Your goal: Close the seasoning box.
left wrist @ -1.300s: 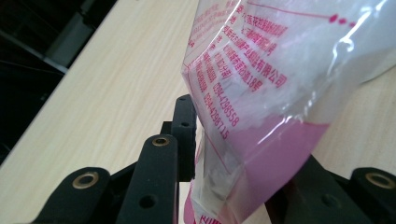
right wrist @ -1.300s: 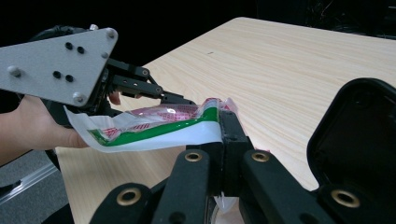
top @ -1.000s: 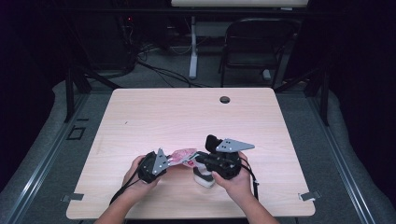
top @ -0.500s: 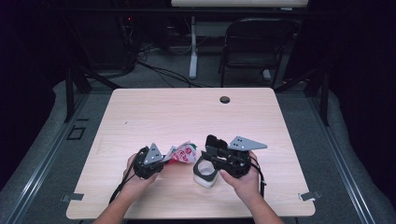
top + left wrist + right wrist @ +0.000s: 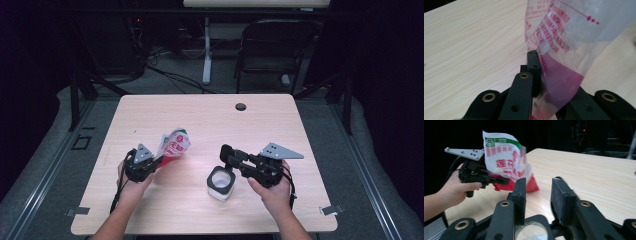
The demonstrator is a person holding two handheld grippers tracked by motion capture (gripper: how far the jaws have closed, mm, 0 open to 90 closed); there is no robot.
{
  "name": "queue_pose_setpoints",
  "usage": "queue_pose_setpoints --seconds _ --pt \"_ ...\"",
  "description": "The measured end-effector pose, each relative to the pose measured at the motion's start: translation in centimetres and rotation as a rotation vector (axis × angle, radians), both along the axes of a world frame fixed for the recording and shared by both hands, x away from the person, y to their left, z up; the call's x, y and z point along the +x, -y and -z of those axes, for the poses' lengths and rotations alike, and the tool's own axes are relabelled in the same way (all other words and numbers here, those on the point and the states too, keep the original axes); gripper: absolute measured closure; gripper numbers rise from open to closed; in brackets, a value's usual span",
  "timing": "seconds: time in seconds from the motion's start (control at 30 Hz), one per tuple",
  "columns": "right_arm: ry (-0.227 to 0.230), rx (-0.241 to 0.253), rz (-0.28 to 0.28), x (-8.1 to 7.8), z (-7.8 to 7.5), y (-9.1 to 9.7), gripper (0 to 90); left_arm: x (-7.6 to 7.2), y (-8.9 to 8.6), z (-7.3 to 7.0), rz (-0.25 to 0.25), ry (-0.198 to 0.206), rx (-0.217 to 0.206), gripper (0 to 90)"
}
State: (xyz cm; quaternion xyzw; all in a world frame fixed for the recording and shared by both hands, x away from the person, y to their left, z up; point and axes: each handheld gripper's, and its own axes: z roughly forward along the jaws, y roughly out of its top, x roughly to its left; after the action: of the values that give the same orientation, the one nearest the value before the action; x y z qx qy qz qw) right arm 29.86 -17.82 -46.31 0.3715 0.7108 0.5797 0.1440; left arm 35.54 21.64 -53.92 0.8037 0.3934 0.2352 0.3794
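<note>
Now the left claw (image 5: 159, 161) pinches the printed bag (image 5: 173, 144) and has carried it clear; the right claw (image 5: 226, 152), just spreading, hangs empty over the white jar (image 5: 221, 183).

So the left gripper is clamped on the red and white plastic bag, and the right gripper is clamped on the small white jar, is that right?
Not quite. The left gripper is clamped on the red and white plastic bag, but the right gripper is not clamped on the small white jar. The right gripper view shows its jaws standing apart with nothing between the pads, the jar below them. They have just been opening.
</note>
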Motion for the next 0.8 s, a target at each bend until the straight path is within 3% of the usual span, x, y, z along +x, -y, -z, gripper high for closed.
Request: queue_pose_setpoints --seconds 0.2,0.37,0.5,0.57,0.8 --pt "0.017 -0.001 0.053 0.0 -0.5 1.4 62.3 0.3 -2.5 -0.1 -0.145 0.005 0.006 89.0" --pt "0.031 -0.011 0.123 0.3 -0.6 3.0 57.4 0.5 -4.1 -0.1 -0.213 0.004 -0.003 88.8" --pt "0.024 -0.023 0.170 0.9 0.1 3.6 52.8 0.5 -4.3 0.1 -0.215 0.006 -0.008 88.2" --pt "0.011 -0.024 0.174 1.2 0.4 3.6 51.8 0.4 -4.0 0.1 -0.201 0.004 0.012 87.7" --pt "-0.031 -0.032 0.129 1.7 1.0 3.2 50.3 0.3 -3.2 0.6 -0.162 -0.003 0.038 83.0"
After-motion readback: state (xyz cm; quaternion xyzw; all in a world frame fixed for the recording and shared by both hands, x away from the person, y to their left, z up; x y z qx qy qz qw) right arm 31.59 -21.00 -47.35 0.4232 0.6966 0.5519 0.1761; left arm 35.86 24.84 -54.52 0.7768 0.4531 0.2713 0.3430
